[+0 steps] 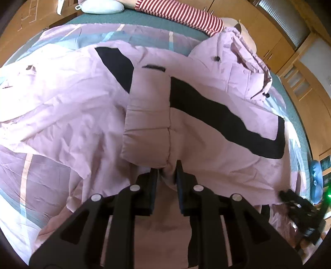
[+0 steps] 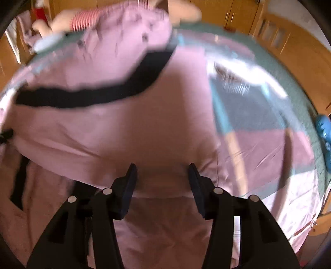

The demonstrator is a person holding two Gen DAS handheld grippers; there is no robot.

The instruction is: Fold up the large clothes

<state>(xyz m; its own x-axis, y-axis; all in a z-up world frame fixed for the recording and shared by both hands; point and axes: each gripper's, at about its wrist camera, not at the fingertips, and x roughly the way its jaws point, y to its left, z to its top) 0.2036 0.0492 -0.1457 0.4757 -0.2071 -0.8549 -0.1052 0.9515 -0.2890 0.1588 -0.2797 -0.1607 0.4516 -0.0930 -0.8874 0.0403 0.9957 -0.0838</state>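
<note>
Left gripper (image 1: 167, 165) clenched on pink jacket (image 1: 206, 134) fold; folded sleeve (image 1: 149, 115) sharp only here. Right gripper (image 2: 162, 167) released above the jacket, view blurred.

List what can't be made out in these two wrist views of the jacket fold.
- Left wrist view: the pink jacket's near hem is hidden under the left gripper, which pinches a fold.
- Right wrist view: motion blur smears the jacket; whether the right gripper touches fabric is unclear, though its fingers stand apart.
- Left wrist view: the striped soft toy is cut off by the top edge.
- The person is out of view.
</note>
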